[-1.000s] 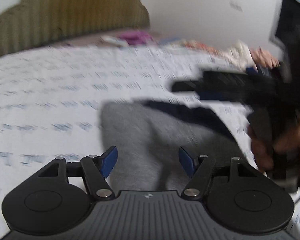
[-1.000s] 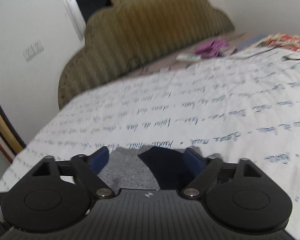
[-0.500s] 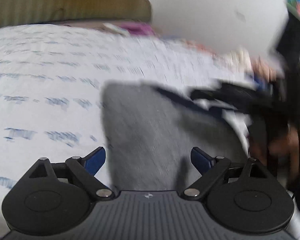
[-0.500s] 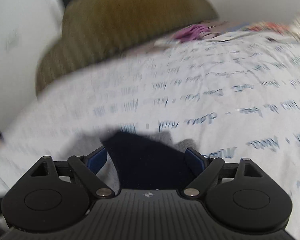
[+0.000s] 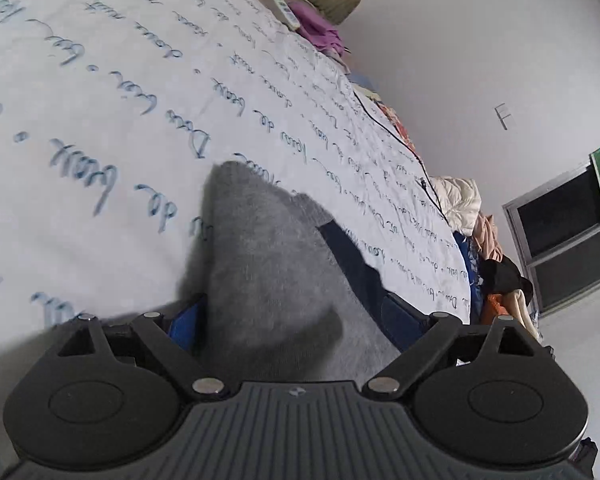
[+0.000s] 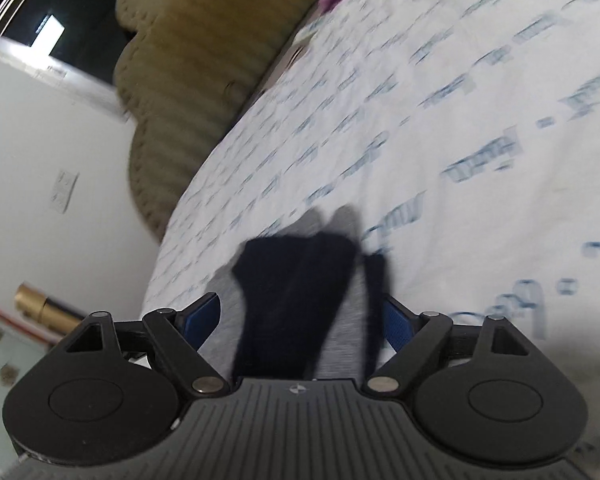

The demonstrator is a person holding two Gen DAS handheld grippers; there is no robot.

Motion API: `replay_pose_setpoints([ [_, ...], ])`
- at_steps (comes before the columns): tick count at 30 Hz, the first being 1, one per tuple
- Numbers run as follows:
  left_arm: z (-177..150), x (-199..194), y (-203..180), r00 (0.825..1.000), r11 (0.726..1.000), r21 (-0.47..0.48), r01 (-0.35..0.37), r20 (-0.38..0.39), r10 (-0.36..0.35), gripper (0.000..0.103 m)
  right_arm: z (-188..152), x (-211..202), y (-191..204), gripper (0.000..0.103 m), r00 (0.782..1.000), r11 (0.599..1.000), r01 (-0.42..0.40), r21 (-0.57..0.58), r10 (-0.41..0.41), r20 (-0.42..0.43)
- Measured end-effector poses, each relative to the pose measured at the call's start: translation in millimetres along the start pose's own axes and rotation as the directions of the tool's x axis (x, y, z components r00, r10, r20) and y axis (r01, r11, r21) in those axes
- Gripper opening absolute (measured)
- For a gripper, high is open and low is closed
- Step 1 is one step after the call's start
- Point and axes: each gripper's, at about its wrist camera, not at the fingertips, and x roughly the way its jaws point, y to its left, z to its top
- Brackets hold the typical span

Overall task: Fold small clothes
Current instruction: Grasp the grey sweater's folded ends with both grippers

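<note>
One small garment, a grey piece [image 5: 260,264] with a navy band [image 5: 356,264], is lying on the bed and running between the blue pads of both grippers at once. The left gripper [image 5: 296,320] is standing wide apart, its jaws having just been opening, with the grey cloth passing between the two pads; whether the pads are pressing on it cannot be told. The right gripper [image 6: 300,320] is also standing apart, its jaws having just been closing a little, with the navy part [image 6: 296,280] and grey cloth bunched between its pads and a gap showing beside the left pad. Compared with a second ago, both views are rolling over to a steep tilt, the garment is filling more of each view, and the other gripper and hand are no longer showing in the left wrist view. Beyond the garment the white bedsheet [image 5: 100,120] with blue script is stretching away. A thin black cable [image 5: 396,140] is crossing its far edge. Farther off a purple cloth [image 5: 320,32] and a white power strip [image 5: 280,4] are lying near the one olive padded headboard [image 6: 188,60], and a heap of clothes [image 5: 488,240] is sitting beside the bed under the white wall.
</note>
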Motion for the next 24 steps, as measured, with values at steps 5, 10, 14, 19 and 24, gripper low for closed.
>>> replay_pose_setpoints([
  [5, -8, 6, -11, 0.996, 0.991, 0.104, -0.089, -0.008, 0.091, 0.050, -13, 15, 21, 0.043, 0.998, 0.983, 0.053, -0.177, -0.059, -0.033],
  [10, -10, -2, -13, 0.993, 0.983, 0.139, -0.119, 0.028, 0.116, 0.029, -20, 10, 31, 0.030, 0.999, 0.980, 0.048, -0.193, -0.046, 0.017],
  [14, -6, -30, -18, 0.994, 0.984, 0.143, -0.107, 0.051, 0.101, 0.026, -18, 5, 61, 0.029, 0.998, 0.978, -0.015, -0.207, 0.026, 0.051],
  [19, 18, -69, 2, 0.984, 0.981, 0.116, -0.156, 0.109, 0.144, 0.025, -15, 42, 97, 0.029, 0.992, 0.975, -0.124, -0.182, 0.128, 0.010],
  [24, 65, -77, 53, 0.972, 0.973, 0.013, -0.229, 0.052, 0.228, 0.026, -2, 117, 105, 0.029, 0.990, 0.989, -0.135, -0.061, 0.131, -0.056],
])
